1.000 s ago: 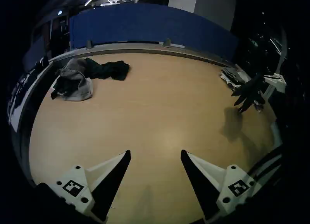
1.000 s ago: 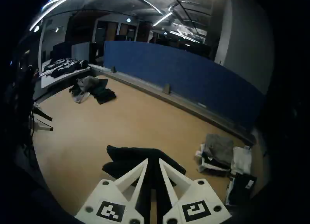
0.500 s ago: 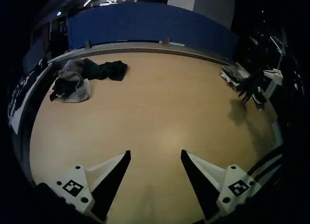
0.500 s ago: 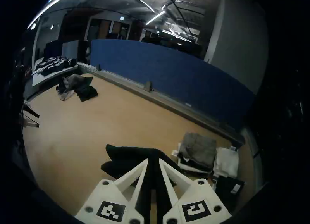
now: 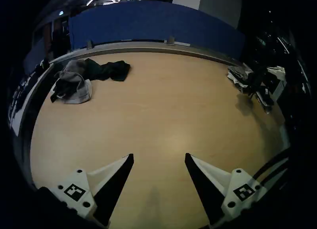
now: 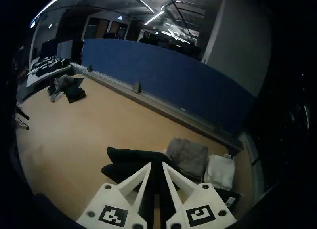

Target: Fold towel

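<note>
Right gripper (image 6: 157, 164), clamped on the dark towel (image 6: 126, 165), has brought it beside the folded stack (image 6: 189, 157); left gripper view shows left gripper (image 5: 159, 155) spread wide above the table (image 5: 158, 110), with a clothes heap (image 5: 73, 84) far off.

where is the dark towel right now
The dark towel sits low at centre of the right gripper view, pinched in the right gripper, just left of the folded grey towel on the wooden table.
</note>
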`<state>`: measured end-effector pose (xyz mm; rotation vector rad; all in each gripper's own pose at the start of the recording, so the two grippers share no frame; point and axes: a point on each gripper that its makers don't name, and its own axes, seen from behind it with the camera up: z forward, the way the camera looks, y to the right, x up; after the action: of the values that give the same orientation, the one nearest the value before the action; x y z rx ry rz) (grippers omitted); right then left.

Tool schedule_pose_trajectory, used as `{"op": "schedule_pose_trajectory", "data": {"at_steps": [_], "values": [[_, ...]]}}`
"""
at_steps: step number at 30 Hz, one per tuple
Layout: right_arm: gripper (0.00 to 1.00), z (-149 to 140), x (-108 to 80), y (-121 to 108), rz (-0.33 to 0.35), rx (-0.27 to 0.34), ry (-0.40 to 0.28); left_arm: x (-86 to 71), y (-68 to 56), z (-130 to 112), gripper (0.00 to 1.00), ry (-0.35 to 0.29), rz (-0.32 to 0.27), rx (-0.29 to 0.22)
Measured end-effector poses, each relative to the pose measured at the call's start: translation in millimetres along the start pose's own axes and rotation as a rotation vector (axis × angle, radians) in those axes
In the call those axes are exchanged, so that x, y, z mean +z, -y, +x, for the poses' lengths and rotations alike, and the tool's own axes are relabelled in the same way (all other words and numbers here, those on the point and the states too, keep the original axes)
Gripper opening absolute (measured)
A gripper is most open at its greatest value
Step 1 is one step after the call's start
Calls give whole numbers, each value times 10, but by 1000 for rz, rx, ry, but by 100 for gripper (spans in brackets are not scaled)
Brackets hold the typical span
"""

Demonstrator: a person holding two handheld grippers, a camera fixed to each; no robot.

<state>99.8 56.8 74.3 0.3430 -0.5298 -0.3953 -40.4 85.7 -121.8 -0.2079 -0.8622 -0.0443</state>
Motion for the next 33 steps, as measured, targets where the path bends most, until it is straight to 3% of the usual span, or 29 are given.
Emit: {"op": "schedule_pose_trajectory", "data": {"at_steps": [11,21,27,33], "values": [[4,-59,165,-244,-27,-9,7,47,-18,7,96,4,10,0],[4,-158,317,-285,-37,-12,10,60,-19,17,96,7,17,1],[4,-550,320,-198,-26,32,49,68,-16,-1,96,11,21,7],[4,-1125,161,-152,-32,89,125,81,-24,-12,96,15,21,12]]}}
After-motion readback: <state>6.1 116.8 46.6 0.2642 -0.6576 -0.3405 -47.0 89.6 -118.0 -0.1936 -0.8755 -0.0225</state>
